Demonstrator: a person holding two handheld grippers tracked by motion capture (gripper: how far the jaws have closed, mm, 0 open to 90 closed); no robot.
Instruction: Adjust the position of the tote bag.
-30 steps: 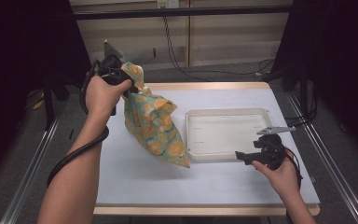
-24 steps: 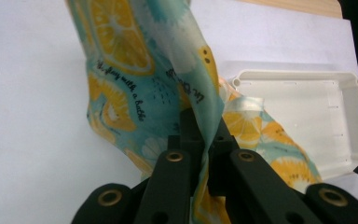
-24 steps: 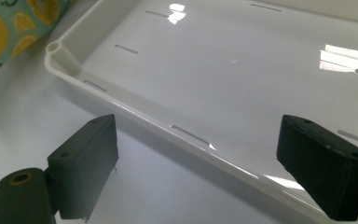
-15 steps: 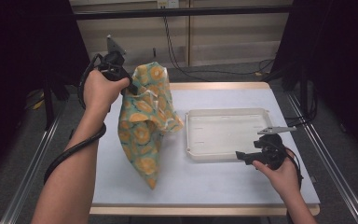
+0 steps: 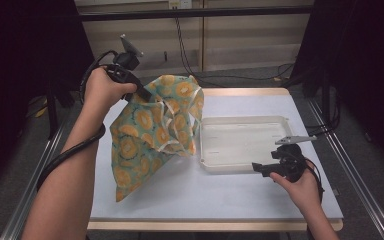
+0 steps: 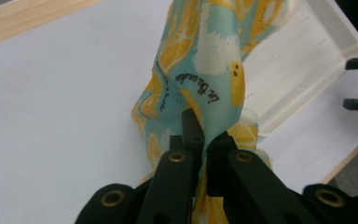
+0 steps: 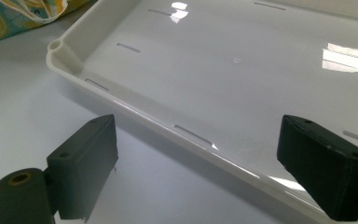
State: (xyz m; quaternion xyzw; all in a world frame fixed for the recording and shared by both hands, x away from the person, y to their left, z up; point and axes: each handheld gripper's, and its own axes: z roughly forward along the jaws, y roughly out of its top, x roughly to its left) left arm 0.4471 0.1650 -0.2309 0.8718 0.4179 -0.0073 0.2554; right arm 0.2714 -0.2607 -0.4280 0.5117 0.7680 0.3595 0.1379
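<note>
Here the left gripper (image 5: 142,94) clamps the teal, lemon-printed cloth bag (image 5: 152,132) by its top, letting it hang clear; the right gripper (image 5: 260,168) waits open-jawed beside the white plastic tray (image 5: 240,129).

A: Setting?
B: Lab, recording booth. White-topped table (image 5: 180,195) with wood edge, black curtains (image 5: 25,60) both sides, metal frame rails (image 5: 40,170).
A: Anything else?
B: Cables (image 5: 240,80) trailing on grey floor, wall outlet (image 5: 179,4) at back, plain panelled wall. Nothing homey.
</note>
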